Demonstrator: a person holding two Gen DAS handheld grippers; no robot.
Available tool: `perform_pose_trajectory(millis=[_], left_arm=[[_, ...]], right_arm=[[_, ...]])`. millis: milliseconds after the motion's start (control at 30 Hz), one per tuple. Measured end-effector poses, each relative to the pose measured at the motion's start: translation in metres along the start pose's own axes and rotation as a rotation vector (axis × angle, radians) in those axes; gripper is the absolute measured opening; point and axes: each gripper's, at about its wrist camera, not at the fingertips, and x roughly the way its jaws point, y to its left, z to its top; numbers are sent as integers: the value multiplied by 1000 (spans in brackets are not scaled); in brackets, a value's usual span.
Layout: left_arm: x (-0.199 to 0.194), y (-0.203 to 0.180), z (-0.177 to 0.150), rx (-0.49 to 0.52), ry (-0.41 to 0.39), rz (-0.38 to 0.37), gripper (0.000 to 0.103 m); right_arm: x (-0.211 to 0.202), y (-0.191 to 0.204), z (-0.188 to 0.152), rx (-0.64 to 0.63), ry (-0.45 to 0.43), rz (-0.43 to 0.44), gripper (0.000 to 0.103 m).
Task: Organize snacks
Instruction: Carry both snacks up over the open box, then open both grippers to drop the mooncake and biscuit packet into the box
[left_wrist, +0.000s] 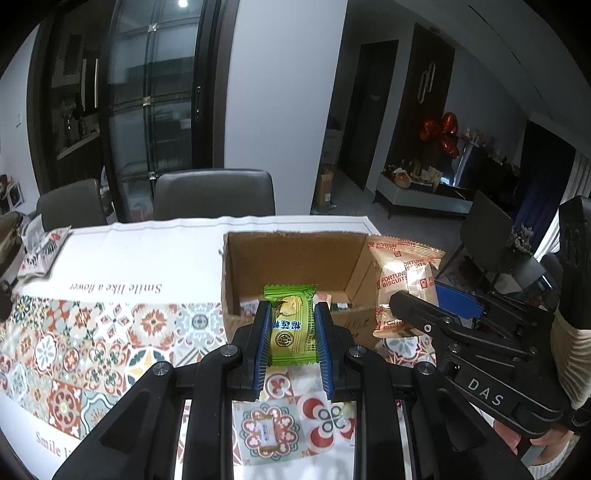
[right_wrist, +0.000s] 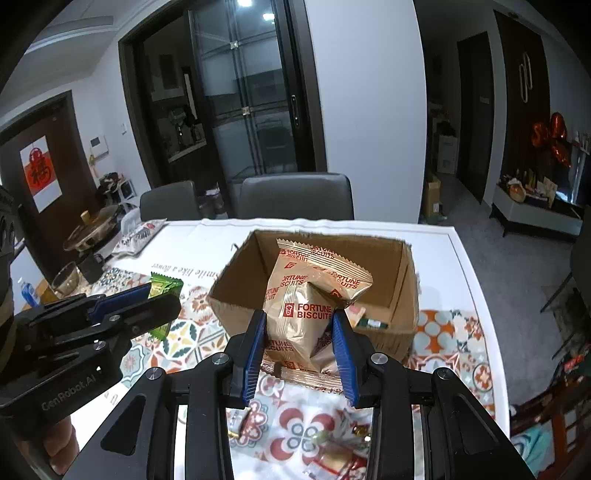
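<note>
My left gripper (left_wrist: 291, 325) is shut on a small green snack packet (left_wrist: 291, 325), held above the patterned tablecloth just in front of an open cardboard box (left_wrist: 295, 254). My right gripper (right_wrist: 299, 332) is shut on a gold Fortune Biscuits bag (right_wrist: 306, 295), lifted in front of the same box (right_wrist: 400, 288). In the left wrist view the biscuit bag (left_wrist: 402, 273) and right gripper (left_wrist: 424, 314) hang to the right of the box. From the right wrist, the left gripper (right_wrist: 147, 299) with the green packet (right_wrist: 164, 288) shows at the left. A few small packets lie on the box floor.
Small wrapped sweets (right_wrist: 332, 443) lie on the tablecloth below the grippers. A snack bag (left_wrist: 44, 251), a pot (right_wrist: 90, 229), a glass bowl (right_wrist: 66, 284) and a dark mug (right_wrist: 90, 266) stand at the table's far left. Two grey chairs (left_wrist: 214, 194) stand behind the table.
</note>
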Motion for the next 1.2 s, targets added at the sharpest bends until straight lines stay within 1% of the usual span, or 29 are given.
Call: perform_pose_trajectory(millis=[200,567,767,967,1100,1133,1167,1200], left_arm=[[13,-1,17,8,15,-8,24],[51,2,42,6,74,-11,24],[75,4,47,-1,110,-8,24],[102,7,50,-16,157,-9,24],[112,4,49,-14,186,-5,24],[115,3,49,-11,196,-9,25],[117,3,49,-9,200,-6,28],[118,3,49,-8,202,4,36]], right_arm=[[1,-3,17,-16,-11,-3,37],[26,-17,45,-31,31,-26,37],[47,-25,52,-52,64,-43,37],[67,-33,51,-65,107,-59,37],[78,-40,49,-64,131,-65,37],[80,-40,48,-61,136,-65,37],[83,-42,47,-57,143,-62,37],[85,-43,47,-55,145,-59,37]])
